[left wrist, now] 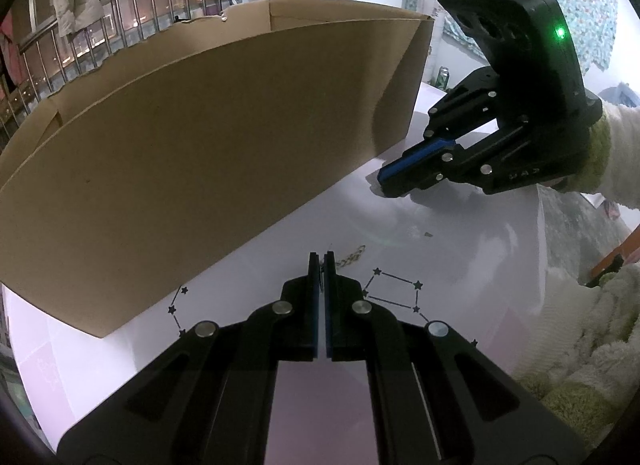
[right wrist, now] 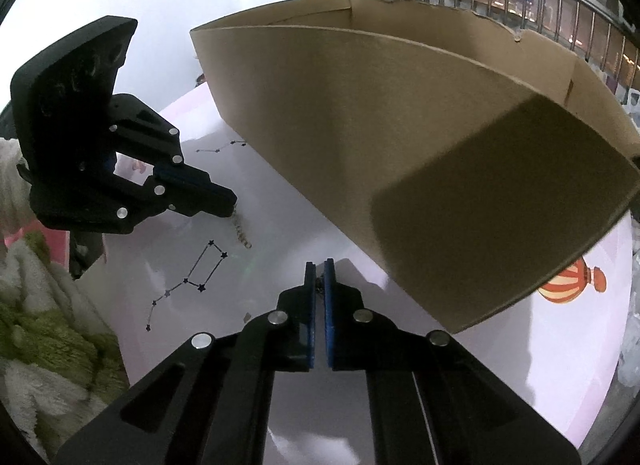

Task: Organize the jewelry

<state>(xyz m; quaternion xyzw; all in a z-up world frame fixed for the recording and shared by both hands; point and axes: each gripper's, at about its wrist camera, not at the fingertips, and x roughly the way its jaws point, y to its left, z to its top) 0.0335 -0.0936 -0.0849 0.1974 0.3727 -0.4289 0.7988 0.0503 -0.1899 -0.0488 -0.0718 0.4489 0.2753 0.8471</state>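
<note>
Left fingers: the left gripper has its blue-padded fingers pressed together on the upper end of a thin chain; in the right wrist view the chain hangs from those tips down to the counter.
Right fingers: the right gripper has its fingers drawn narrow, with a small dark bit of jewelry between the pads near the tips; what the piece is cannot be told.
Chain: one end caught in the left fingers, the other trailing on the counter, in front of the cardboard box and just beside the printed star pattern.
Cardboard box: a big open brown cardboard box stands on the counter just behind both grippers, its long front wall facing them; nothing of its inside shows.
Right gripper against the box: seen from the left wrist view, its tips point down at the counter close to the box's near corner.
Counter: a pale, glossy counter carries the box; a hot-air balloon print shows beside the box's far corner in the right wrist view.
Person: fuzzy white-and-green sleeves sit behind each gripper, on the side away from the box.
</note>
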